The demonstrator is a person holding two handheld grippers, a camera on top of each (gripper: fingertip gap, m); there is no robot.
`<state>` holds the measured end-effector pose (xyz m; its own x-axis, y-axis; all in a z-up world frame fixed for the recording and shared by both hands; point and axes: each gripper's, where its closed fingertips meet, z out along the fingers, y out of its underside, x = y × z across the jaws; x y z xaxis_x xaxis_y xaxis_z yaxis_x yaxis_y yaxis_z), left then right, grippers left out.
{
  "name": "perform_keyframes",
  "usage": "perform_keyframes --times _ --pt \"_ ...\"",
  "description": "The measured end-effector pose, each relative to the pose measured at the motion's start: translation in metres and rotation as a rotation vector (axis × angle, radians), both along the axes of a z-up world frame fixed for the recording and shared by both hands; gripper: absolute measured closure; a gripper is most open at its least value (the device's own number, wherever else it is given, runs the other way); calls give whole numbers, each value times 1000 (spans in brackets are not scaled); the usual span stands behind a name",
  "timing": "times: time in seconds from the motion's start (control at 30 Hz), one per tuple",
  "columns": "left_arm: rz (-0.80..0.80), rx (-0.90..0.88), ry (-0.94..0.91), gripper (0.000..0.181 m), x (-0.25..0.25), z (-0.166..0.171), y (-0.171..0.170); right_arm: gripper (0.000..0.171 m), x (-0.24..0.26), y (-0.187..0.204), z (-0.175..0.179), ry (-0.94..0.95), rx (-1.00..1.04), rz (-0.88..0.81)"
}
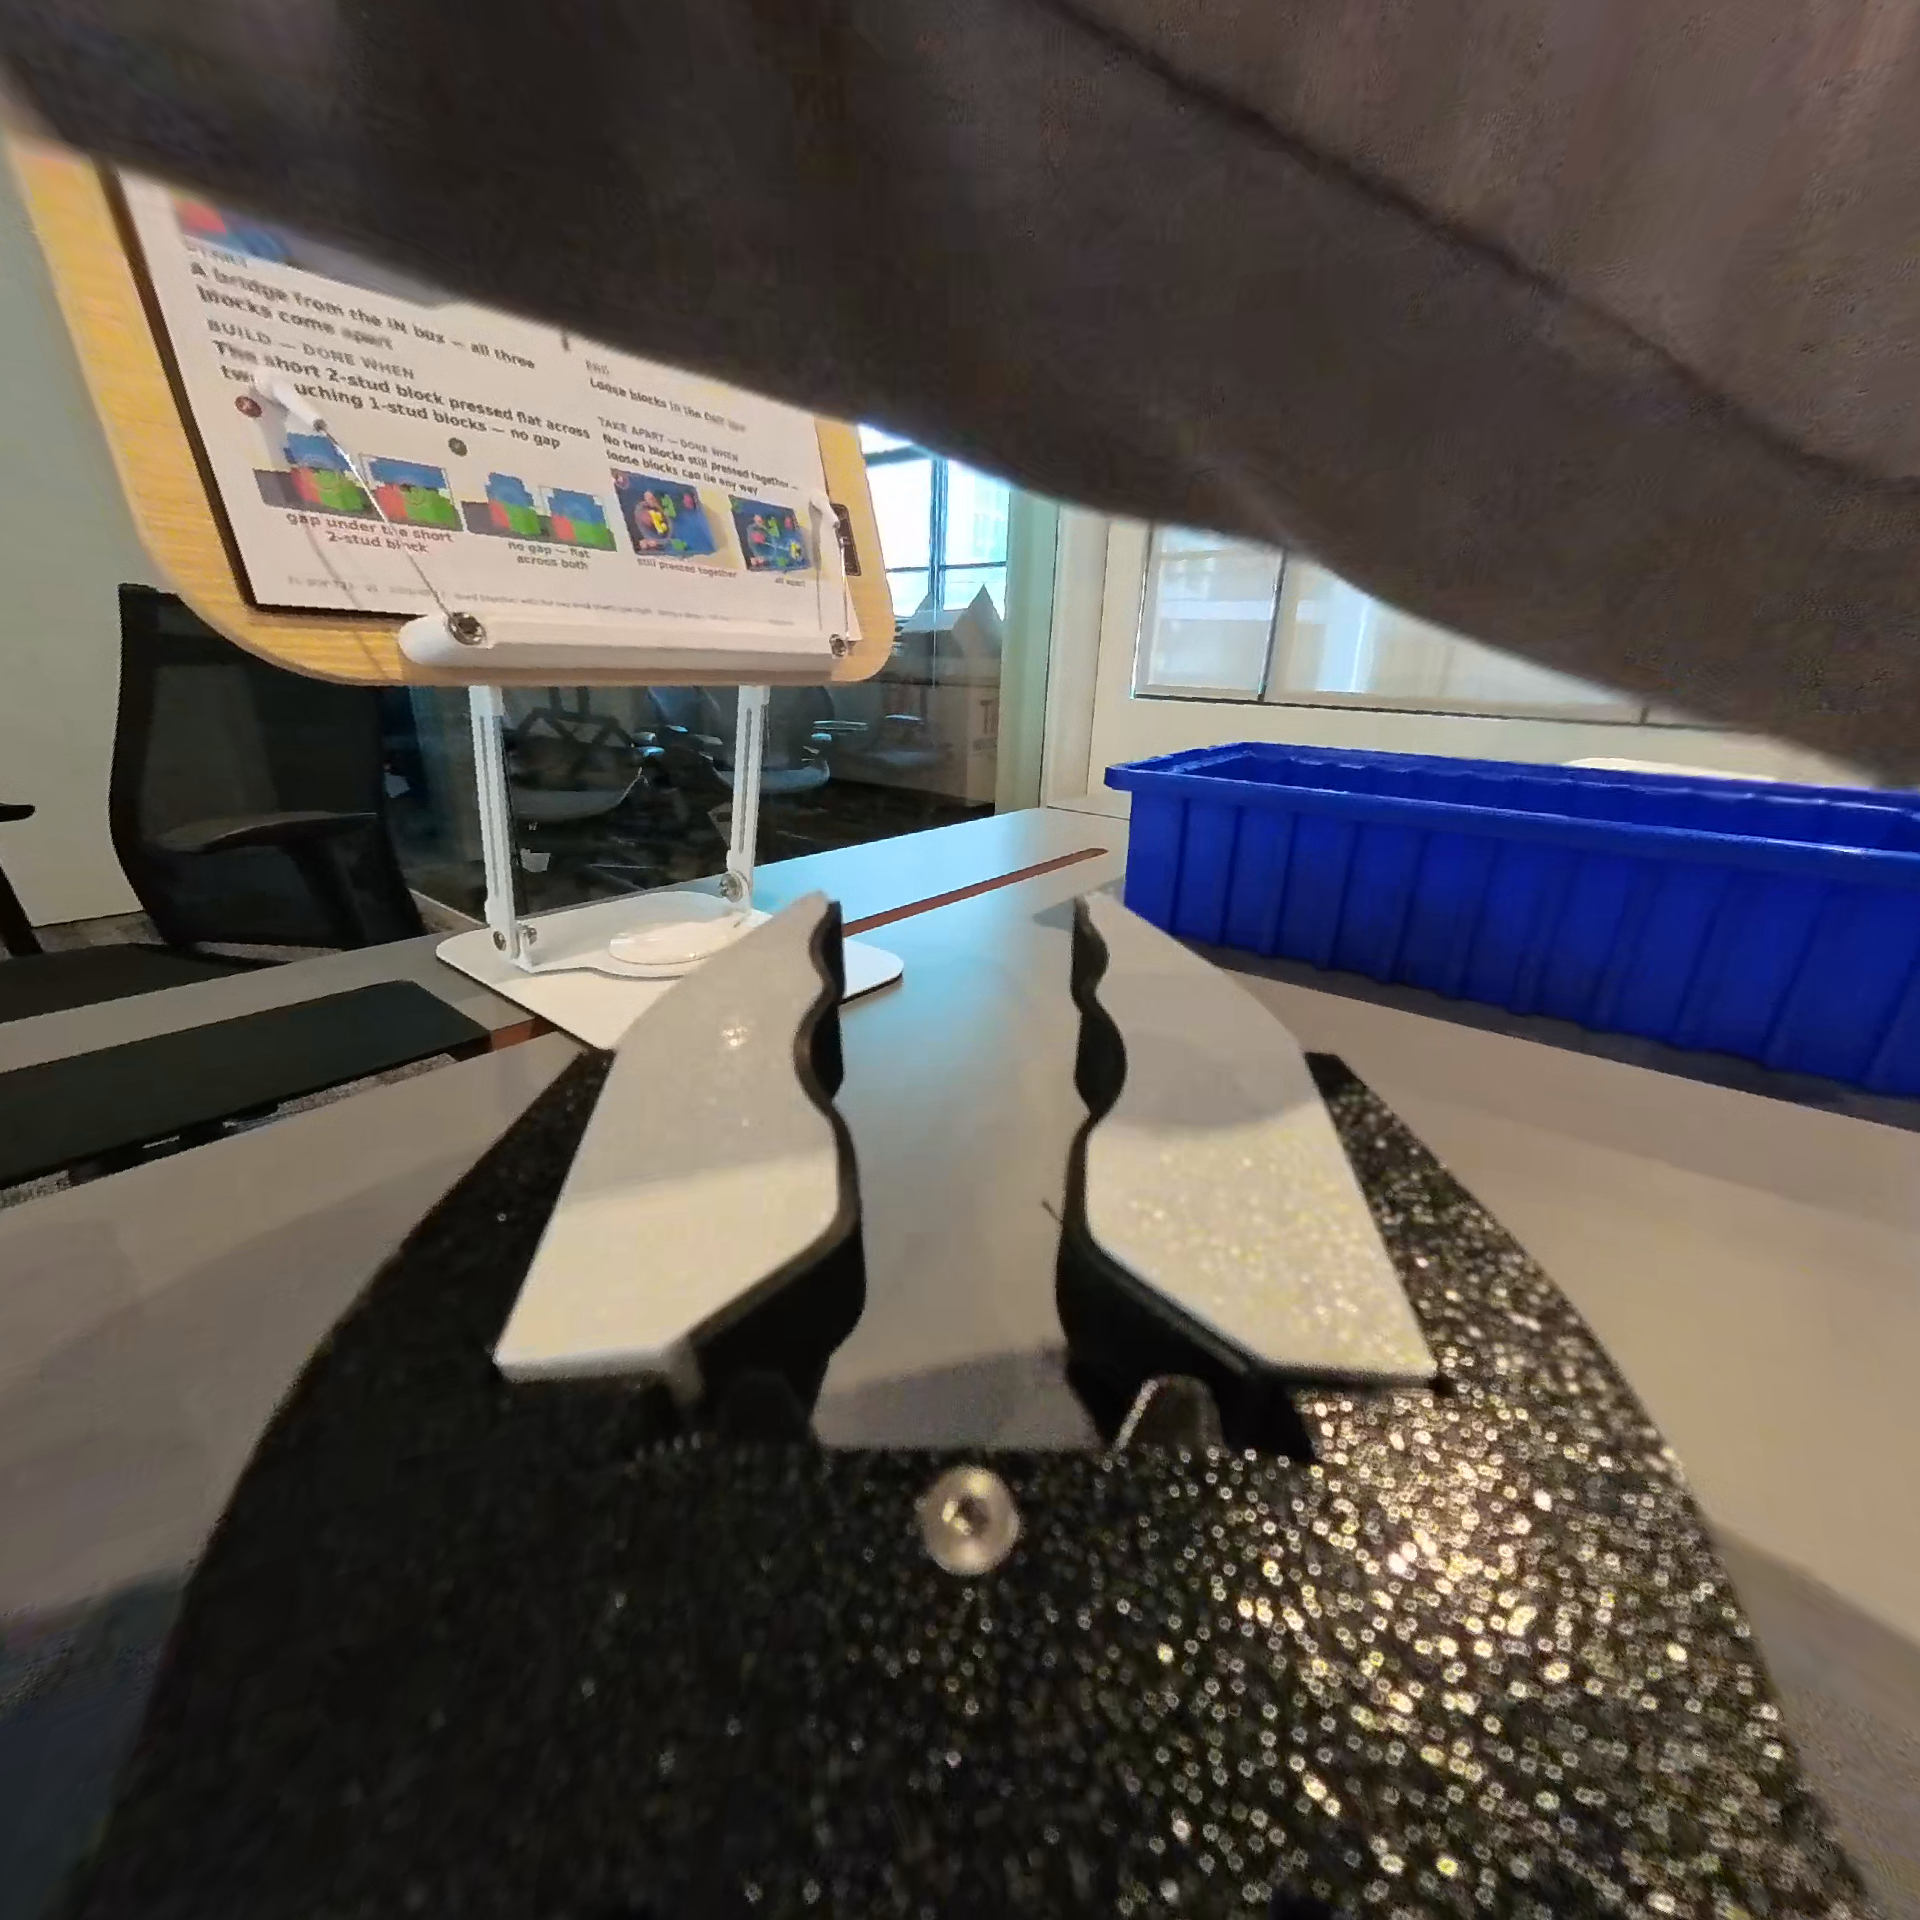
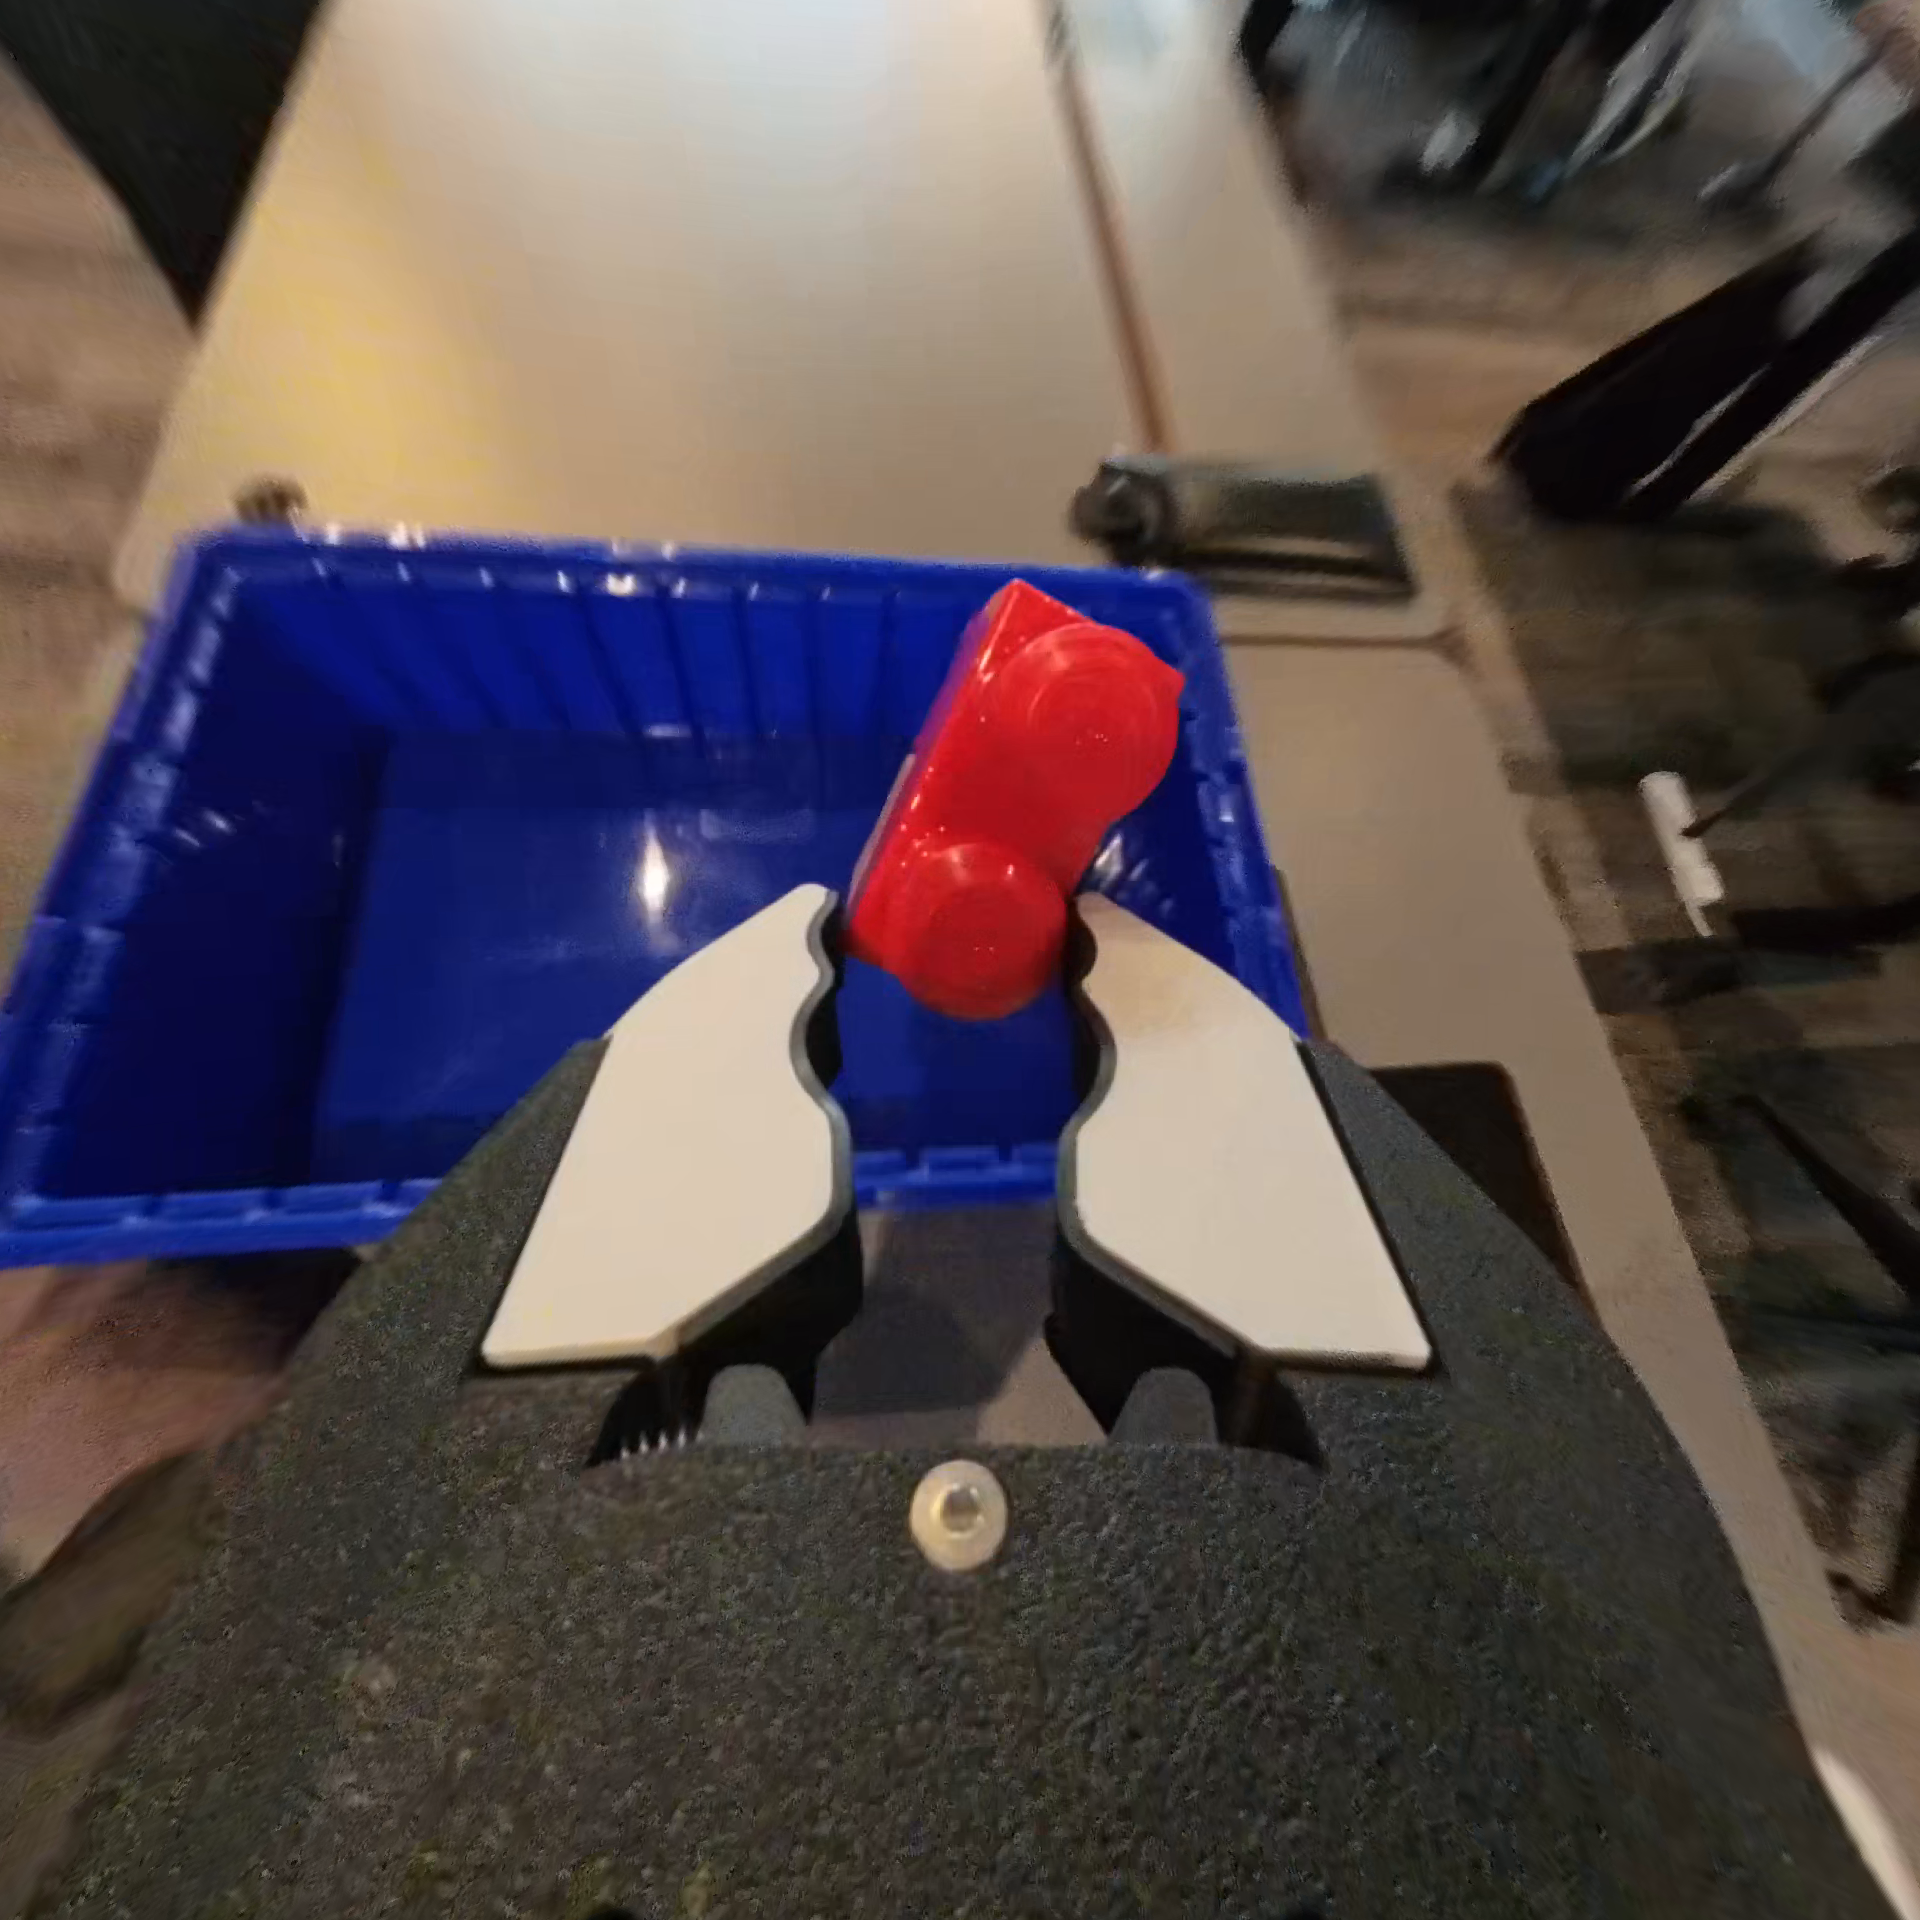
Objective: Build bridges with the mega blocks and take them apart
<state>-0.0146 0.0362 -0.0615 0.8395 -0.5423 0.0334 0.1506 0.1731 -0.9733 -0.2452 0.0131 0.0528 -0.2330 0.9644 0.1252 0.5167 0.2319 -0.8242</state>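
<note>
In the right wrist view my right gripper is shut on a red two-stud block, gripping it by its near stud. The block tilts up and away, held above the inside of a blue bin, near the bin's right wall. No blocks show on the bin floor in this view. In the left wrist view my left gripper is open and empty, held low over the grey table. No blocks show in that view.
A blue bin stands to the right of the left gripper. A white stand with an instruction sheet stands ahead on the left. A dark sleeve covers the top of the left wrist view. Black office chairs stand beyond the table. The tips of one gripper are about 25 cm away from the tips of the other.
</note>
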Motion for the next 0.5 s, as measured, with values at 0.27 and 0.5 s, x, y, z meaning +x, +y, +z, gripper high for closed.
perform_keyframes --times 0.27,0.5 --pt "0 -5 -27 137 -3 1 1 131 217 45 -20 519 -107 -419" --pt "-29 7 -100 125 -10 5 -2 131 288 36 -115 599 -56 -562"
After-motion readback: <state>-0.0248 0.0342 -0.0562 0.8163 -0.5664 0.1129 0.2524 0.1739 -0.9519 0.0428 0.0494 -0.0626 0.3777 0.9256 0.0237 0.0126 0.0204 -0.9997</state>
